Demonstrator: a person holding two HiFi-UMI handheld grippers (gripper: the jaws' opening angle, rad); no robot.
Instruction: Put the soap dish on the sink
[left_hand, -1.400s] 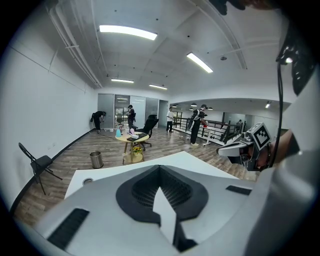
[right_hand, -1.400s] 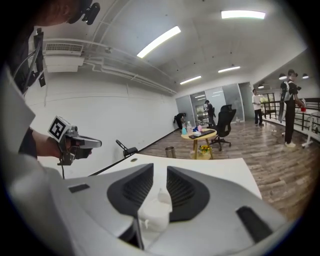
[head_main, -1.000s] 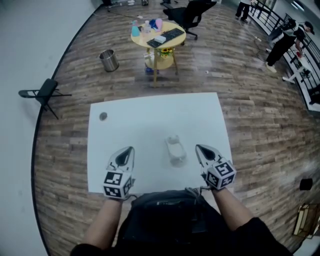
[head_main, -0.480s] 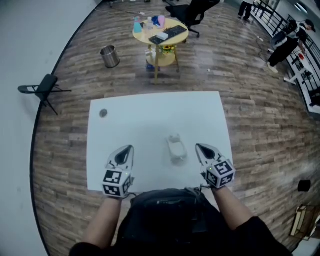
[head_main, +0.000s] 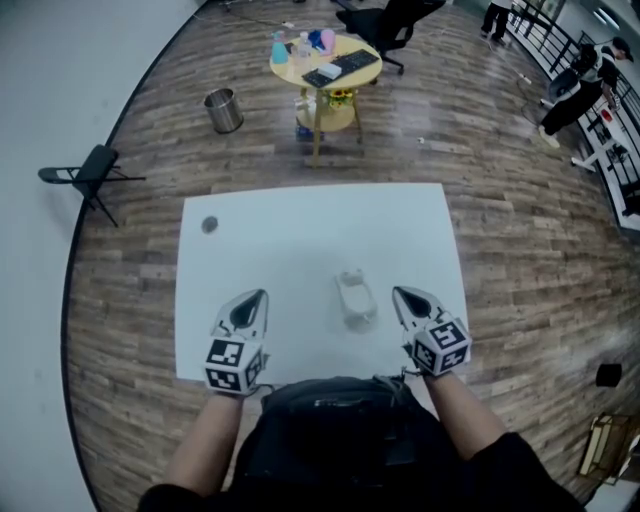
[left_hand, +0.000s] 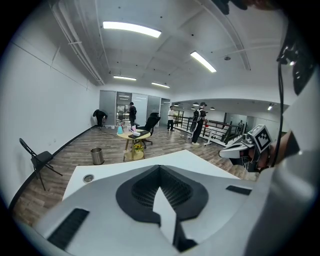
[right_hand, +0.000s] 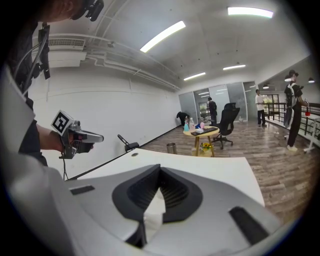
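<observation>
Right, my left tongs (head_main: 258, 298) and right tongs (head_main: 398, 294) are both closed on nothing, near the bottom edge of the white counter (head_main: 300, 230). The blurry white soap dish (head_main: 355, 298) sits mid-frame between them, untouched.

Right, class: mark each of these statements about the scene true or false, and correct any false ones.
1. The left gripper and the right gripper are both shut and empty. True.
2. In the head view, a small white item sits on the white table between the two grippers. True.
3. The metal bin stands on the white table. False: it stands on the wood floor beyond the table.
4. The left gripper touches the small white item. False: bare tabletop shows between them.
</observation>
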